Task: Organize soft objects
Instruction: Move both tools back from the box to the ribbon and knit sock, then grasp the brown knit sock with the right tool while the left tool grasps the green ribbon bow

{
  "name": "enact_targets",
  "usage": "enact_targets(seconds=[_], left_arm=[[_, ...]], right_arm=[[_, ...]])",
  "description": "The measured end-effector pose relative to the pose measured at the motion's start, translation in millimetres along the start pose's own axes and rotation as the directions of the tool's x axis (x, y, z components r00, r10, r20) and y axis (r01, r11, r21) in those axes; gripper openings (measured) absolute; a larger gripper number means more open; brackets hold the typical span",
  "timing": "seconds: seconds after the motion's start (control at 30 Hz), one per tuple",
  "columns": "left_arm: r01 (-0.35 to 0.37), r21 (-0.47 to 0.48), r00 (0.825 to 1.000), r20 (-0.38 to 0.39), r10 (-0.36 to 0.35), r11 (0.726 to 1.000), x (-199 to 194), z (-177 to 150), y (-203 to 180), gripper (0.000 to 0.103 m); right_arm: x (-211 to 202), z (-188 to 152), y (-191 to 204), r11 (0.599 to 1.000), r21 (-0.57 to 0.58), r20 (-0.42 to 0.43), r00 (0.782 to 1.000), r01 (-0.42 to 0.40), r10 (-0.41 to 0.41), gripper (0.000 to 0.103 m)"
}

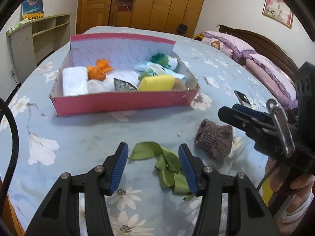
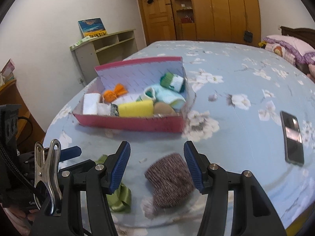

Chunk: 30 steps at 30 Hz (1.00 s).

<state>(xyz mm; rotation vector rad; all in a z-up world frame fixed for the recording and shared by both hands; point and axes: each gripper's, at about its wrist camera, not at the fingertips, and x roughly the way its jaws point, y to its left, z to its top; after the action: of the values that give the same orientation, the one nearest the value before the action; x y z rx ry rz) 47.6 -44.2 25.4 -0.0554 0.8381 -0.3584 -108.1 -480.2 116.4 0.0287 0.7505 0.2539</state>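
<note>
1. Pink cardboard box [image 1: 122, 103] sits on our floral blue bedsheet [image 1: 78, 141], lid flap standing up at the far side.
2. Box contents: white folded cloth [image 1: 74, 81] at the left end, orange knitted piece [image 1: 99, 70] beside it, yellow sponge [image 1: 156, 82] against the near wall, a small patterned pouch [image 1: 123, 84] between them, green-and-white knit items [image 1: 164, 62] at the far right corner.
3. Two soft things lie outside the box, on the sheet nearer to us: green ribbon [image 1: 167, 165] and brown knitted piece [image 1: 213, 139], side by side, not touching.
4. Our left gripper [image 1: 153, 169] has its jaws spread, blue pads on either side of the green ribbon. Pads do not press it; we cannot tell whether the right pad brushes the ribbon's edge.
5. Our right gripper [image 2: 157, 167] is also spread, pads flanking the brown knitted piece [image 2: 170, 179]. The right pad overlaps its edge in the wrist view; no squeeze visible.
6. Both grippers point down toward the sheet, close together; each shows at the edge of the other's wrist view, with a metal clip [image 2: 47, 169] on the left one's body.
7. Right wrist view is motion-blurred.
8. A phone [image 2: 292, 139] lies face up on the sheet, right of the box and well apart from it.
9. Pillows [image 1: 271, 74] lie at the headboard end.
</note>
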Motion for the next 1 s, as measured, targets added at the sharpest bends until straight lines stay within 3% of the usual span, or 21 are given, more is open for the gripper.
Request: enact_targets(seconds=[0.4, 0.6, 0.8, 1.0], left_arm=[[0.033, 0.015, 0.995, -0.091, -0.031, 0.999, 26, -18, -11, 0.056], [-0.004, 0.042, 0.994, -0.106, 0.008, 0.999, 34, -24, -16, 0.056], [0.037, 0.061, 0.993, -0.115, -0.030, 0.997, 37, -26, -23, 0.055], [0.076, 0.101, 0.989, -0.133, -0.062, 0.992, 42, -29, -35, 0.039]], right_arm=[[10, -33, -20, 0.996, 0.055, -0.044, 0.997, 0.072, -0.070, 0.058], [22, -42, -25, 0.995, 0.072, -0.066, 0.996, 0.066, -0.062, 0.058], [27, -47, -27, 0.995, 0.086, -0.070, 0.997, 0.049, -0.043, 0.058], [32, -51, -32, 0.993, 0.115, -0.083, 0.996, 0.031, -0.021, 0.058]])
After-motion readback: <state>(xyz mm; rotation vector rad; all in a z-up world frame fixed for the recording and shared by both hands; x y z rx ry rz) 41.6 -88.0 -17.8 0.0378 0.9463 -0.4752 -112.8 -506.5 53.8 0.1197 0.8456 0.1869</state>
